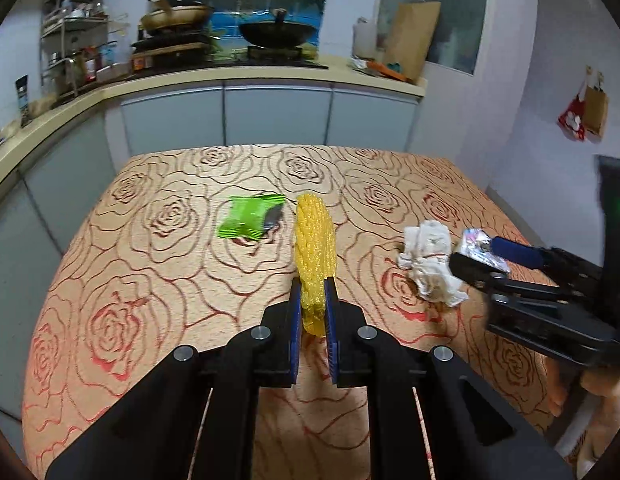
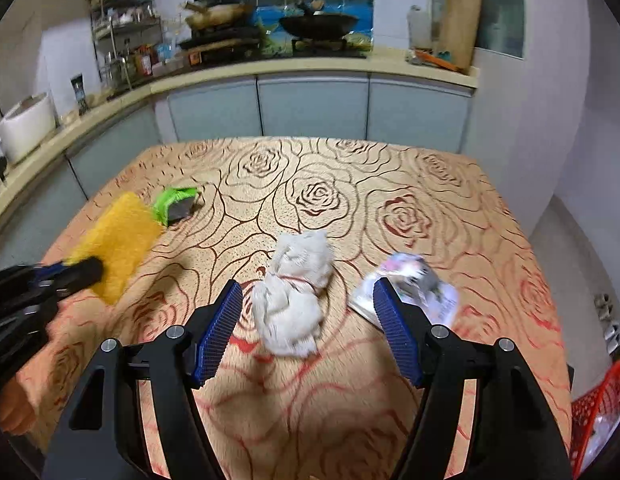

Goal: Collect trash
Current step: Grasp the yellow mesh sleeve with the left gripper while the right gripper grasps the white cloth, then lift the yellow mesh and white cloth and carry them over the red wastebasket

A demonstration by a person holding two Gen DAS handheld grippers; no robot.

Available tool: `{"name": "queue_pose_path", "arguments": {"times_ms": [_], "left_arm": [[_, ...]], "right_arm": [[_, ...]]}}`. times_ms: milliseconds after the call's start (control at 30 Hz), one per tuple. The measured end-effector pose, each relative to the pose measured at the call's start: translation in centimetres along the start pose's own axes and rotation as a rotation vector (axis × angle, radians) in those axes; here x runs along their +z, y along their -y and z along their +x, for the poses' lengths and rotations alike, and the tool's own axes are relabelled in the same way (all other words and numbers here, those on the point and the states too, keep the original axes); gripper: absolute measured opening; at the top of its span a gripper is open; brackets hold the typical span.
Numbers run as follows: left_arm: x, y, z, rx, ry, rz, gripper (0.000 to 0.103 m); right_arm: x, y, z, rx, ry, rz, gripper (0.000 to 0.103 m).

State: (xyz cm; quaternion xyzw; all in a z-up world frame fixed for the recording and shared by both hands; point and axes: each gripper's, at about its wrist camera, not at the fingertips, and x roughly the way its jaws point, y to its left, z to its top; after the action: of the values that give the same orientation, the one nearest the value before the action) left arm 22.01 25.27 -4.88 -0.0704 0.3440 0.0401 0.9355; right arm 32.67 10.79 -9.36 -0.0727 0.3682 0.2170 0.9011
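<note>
Yellow foam net sleeve (image 1: 315,248) is clamped in my left gripper (image 1: 313,300), tilted downward; my right gripper (image 2: 308,300) gapes over the crumpled white tissue (image 2: 296,300).

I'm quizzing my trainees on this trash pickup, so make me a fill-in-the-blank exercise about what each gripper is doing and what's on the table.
1. The left gripper is shut on the ____ foam net.
2. The right gripper is ____, its jaws either side of the crumpled tissue.
3. The ____ wrapper lies untouched on the table.

Missing words: yellow; open; green

Black hand-held gripper (image 1: 313,292), blue ribbed pads (image 2: 394,320), silver screws (image 2: 175,332)
</note>
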Motion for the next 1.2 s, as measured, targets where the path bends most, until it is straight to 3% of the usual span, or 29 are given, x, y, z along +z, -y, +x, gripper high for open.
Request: {"name": "queue_pose_path", "arguments": {"times_ms": [200, 467, 667, 1200], "left_arm": [[-0.2, -1.0, -0.7, 0.015, 0.018, -0.02, 0.01], [-0.3, -1.6, -1.0, 0.025, 0.024, -0.037, 0.01], [-0.5, -1.8, -1.9, 0.042, 0.035, -0.051, 0.01], [0.2, -0.3, -8.7, 0.066, 0.153, -0.033, 0.01]], "right_arm": [[0.6, -0.2, 3.0, 0.004, -0.067, 0.001, 0.066], [0.1, -0.9, 5.0, -0.001, -0.134, -0.039, 0.043], [0.0, -1.0, 4.3, 0.008, -0.123, -0.035, 0.032], [0.3, -0.6, -9.6, 0.05, 0.139, 0.015, 0.031]]}}
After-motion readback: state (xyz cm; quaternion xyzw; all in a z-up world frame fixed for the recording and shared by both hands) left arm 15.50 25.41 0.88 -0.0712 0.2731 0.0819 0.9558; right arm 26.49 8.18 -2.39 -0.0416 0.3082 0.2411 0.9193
